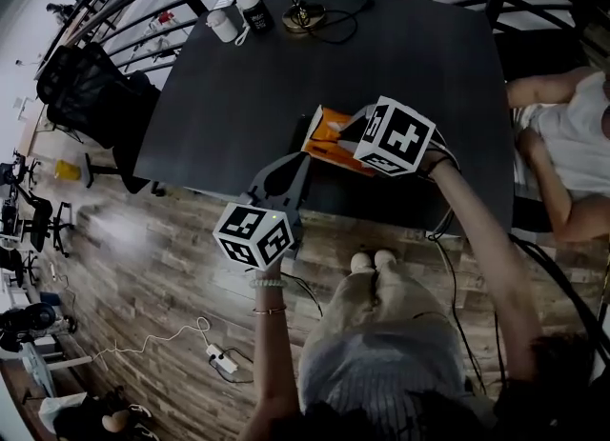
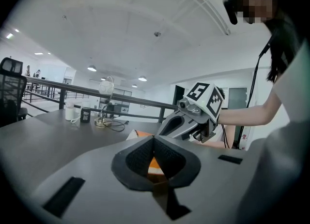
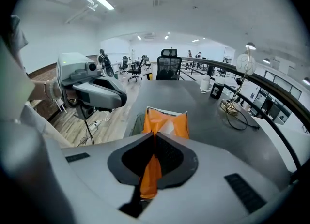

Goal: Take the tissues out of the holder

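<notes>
The right claw (image 3: 155, 135) is clenched on the upper edge of the orange tissue pack (image 3: 167, 121), which lies near the table's (image 1: 286, 68) lower edge in the head view, while the left claw (image 2: 154, 139), jaws pressed together, sits just left of it.

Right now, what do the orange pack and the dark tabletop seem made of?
Orange crinkled tissue pack: probably thin plastic film, glossy; it creases where the right tongs pinch it. Dark flat tabletop: matte, perhaps laminate; even sheen, no grain.

L gripper (image 2: 154, 139), R gripper (image 3: 155, 135): both clamped
</notes>
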`<action>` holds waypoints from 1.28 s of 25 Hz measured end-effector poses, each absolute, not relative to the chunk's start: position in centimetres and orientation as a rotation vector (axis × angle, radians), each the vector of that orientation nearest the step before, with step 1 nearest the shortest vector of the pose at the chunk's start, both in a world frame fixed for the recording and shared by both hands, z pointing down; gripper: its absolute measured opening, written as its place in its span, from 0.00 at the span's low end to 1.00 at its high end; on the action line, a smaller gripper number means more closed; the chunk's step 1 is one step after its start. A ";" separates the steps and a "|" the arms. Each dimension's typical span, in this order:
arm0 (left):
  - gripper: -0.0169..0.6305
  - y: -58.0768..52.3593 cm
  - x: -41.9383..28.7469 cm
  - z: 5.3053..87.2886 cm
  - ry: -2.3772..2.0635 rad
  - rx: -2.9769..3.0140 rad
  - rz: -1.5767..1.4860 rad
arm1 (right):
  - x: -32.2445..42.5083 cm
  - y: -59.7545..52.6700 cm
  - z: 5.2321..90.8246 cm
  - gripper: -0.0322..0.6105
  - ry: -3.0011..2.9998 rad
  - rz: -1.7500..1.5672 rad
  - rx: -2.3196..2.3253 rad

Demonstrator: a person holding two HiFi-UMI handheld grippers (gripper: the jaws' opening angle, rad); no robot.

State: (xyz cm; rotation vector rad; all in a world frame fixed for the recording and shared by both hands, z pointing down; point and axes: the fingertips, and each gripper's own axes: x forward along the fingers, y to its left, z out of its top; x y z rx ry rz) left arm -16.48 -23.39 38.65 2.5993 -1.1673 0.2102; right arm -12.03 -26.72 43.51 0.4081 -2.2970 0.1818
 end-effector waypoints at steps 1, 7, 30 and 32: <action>0.04 -23.5 -16.4 38.3 -1.160 2.612 0.208 | -11.9 -26.8 42.9 0.09 -2.312 0.179 0.420; 0.04 -23.6 -15.6 36.8 -1.107 2.684 0.190 | -10.1 -26.8 39.8 0.09 -2.367 0.127 0.509; 0.04 -19.4 -2.1 37.0 -0.880 2.770 0.159 | 5.0 -21.9 37.3 0.09 -2.454 0.224 0.835; 0.04 -18.9 -1.0 37.4 -0.869 2.766 0.171 | 6.1 -21.5 37.9 0.09 -2.449 0.250 0.853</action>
